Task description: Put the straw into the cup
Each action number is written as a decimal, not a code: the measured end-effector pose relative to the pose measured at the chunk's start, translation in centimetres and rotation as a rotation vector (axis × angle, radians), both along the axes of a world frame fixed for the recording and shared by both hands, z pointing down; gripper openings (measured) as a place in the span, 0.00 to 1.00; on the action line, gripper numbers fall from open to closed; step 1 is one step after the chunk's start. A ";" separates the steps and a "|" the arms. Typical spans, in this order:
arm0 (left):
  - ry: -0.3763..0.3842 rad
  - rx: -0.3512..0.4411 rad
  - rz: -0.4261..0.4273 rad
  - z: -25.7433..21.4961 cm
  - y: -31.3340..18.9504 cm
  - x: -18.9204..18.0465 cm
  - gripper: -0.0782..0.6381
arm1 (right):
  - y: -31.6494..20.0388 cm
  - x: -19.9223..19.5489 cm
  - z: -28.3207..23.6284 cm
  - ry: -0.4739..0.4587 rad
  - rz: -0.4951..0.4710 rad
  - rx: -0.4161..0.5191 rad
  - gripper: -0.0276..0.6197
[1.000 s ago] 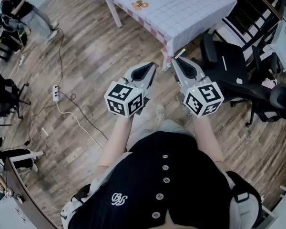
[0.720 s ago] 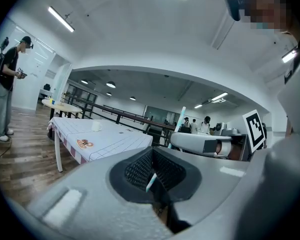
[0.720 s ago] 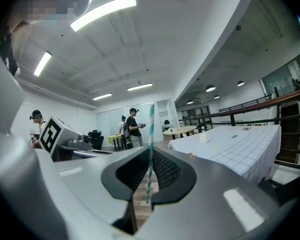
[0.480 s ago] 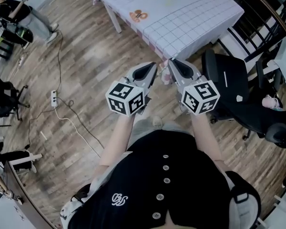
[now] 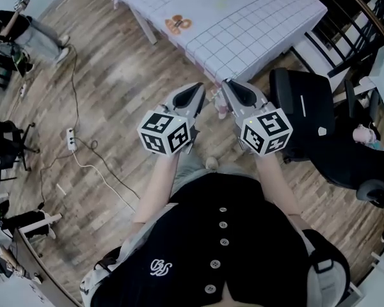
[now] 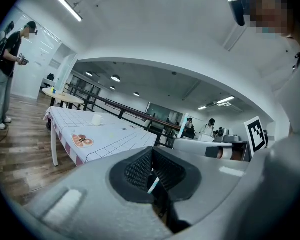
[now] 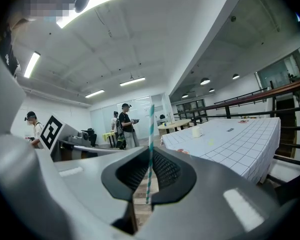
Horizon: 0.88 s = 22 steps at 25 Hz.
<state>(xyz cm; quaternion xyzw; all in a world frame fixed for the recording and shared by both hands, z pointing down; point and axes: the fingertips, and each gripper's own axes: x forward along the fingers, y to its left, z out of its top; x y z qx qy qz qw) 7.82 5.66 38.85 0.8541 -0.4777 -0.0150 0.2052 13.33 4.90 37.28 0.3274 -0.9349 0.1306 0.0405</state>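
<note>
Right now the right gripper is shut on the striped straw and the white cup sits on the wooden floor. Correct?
The cup's place is wrong. The right gripper is shut on the striped straw, but the white cup sits on the table with the checked cloth. The right gripper view shows it.

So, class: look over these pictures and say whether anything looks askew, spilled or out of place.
Nothing is spilled or damaged. The cup stands upright on the table, and the right tongs hold the striped straw upright. The one untidy thing is a power strip with its cable trailing loose across the floor.
</note>
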 end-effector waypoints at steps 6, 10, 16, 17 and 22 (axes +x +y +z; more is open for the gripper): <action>-0.005 0.005 0.043 0.4 -5.2 -2.0 0.11 | -5.1 -1.9 0.7 0.000 0.049 0.004 0.08; -0.028 0.028 0.079 -0.2 -9.4 -4.8 0.11 | -9.1 -4.7 0.4 -0.007 0.071 0.025 0.08; -0.044 0.020 0.127 -0.6 -15.6 -8.9 0.11 | -14.5 -9.2 0.4 -0.012 0.107 0.015 0.08; -0.047 0.023 0.136 -0.9 -16.6 -9.5 0.11 | -15.3 -9.9 0.3 -0.012 0.113 0.016 0.08; -0.077 0.049 0.201 -2.3 -21.3 -12.2 0.11 | -19.5 -12.9 -1.0 -0.032 0.152 0.033 0.08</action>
